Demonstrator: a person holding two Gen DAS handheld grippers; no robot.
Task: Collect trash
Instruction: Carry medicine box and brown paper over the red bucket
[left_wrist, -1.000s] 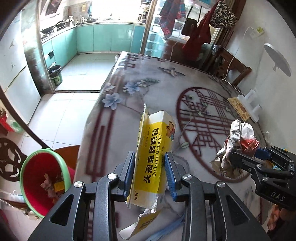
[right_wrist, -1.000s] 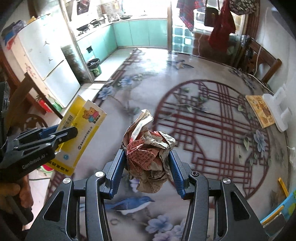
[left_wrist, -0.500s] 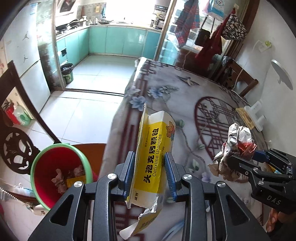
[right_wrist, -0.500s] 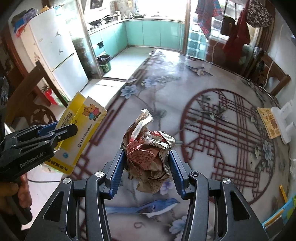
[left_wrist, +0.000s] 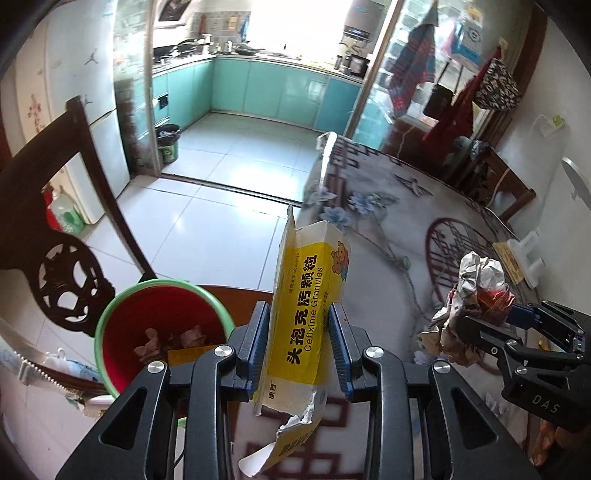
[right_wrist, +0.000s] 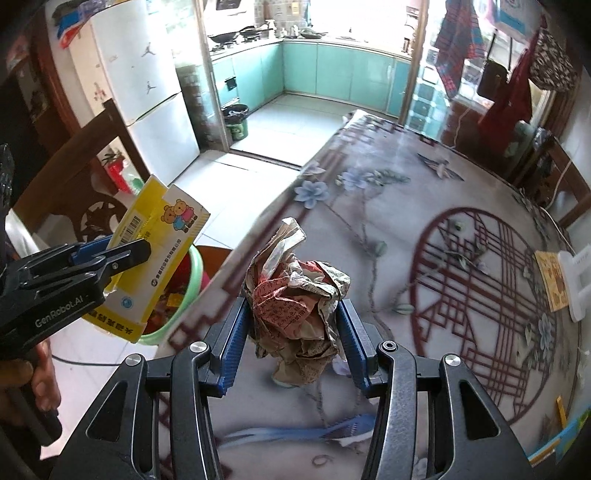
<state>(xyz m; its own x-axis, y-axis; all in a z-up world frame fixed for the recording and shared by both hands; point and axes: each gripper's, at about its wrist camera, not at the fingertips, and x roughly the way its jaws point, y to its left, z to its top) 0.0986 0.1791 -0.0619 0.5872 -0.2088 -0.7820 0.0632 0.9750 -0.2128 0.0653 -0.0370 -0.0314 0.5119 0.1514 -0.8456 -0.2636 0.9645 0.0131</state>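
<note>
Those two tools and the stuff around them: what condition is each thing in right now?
Left tool: clamped on the yellow box.
Yellow box: torn open, held upright.
Right tool: clamped on the paper wad.
Paper wad: crumpled, held above the table.
Red bucket: open, already holding scraps.

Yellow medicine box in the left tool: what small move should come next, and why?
Probably carry the left tool a little further over the red bin with the green rim, then release. The yellow medicine box is clamped between its pads, but in the left wrist view the bin's opening lies to the left of the box, so a drop now looks likely to miss.
</note>
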